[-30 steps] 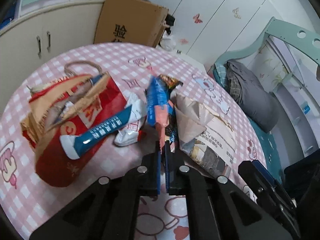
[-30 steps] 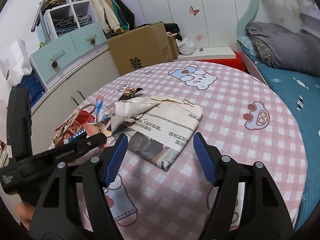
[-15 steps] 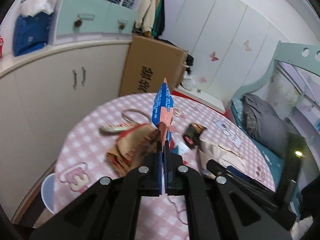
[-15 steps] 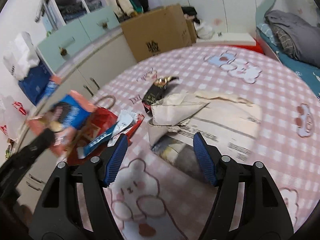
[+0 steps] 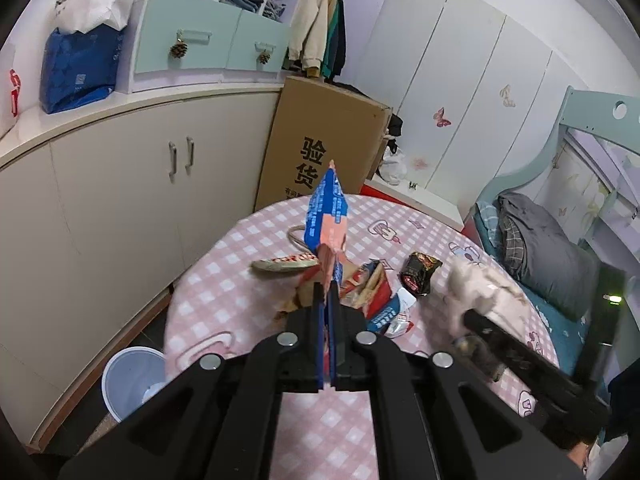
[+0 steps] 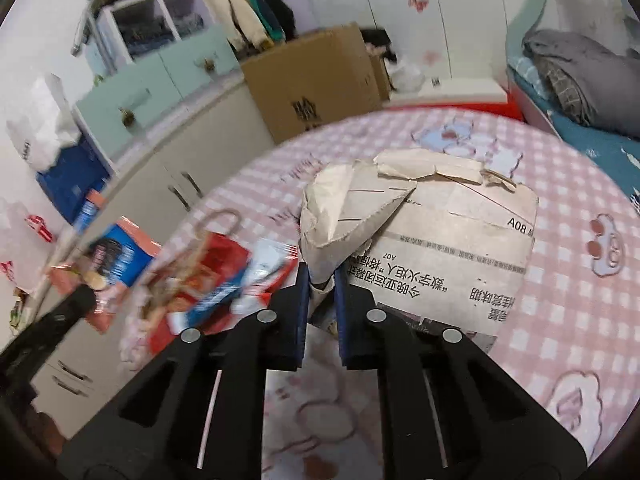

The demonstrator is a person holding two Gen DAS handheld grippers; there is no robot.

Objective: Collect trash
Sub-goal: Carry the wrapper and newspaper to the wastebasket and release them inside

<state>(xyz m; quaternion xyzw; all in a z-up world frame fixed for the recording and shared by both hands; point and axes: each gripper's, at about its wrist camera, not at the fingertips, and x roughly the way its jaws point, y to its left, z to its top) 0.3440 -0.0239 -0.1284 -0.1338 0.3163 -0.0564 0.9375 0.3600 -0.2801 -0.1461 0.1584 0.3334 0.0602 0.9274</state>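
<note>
wrapper first: blue and salmon foil snack wrapper [image 5: 329,216] is pinched in my left gripper [image 5: 328,300], fingers clamped flat on its lower end, rest standing up clear of the table. right gripper [image 6: 322,286] is closed on a corner of the crumpled grey newspaper [image 6: 436,240]; most of the sheet looks to lie on the round pink checked tablecloth [image 6: 560,320], pinched corner bunched between my blue pads.

white plastic bin [image 5: 134,382] sits on the floor off the table's left edge, below my left gripper. looks like the drop target, though that's a guess. can't tell what's in it.

not collected, all on the table: red paper bag with rope handle [image 5: 372,286], blue and white tube-shaped pack [image 5: 386,314] next to it, dark brown foil wrapper [image 5: 420,272] further out, a flat striped packet [image 5: 286,262] near the far edge.

progress: early. two items gripped, nothing visibly dumped, four or so pieces left. next i'd expect left over the bin and release, then the newspaper.

beyond: cream cabinets [image 5: 120,200], brown cardboard box [image 5: 324,144], bed on the right.
</note>
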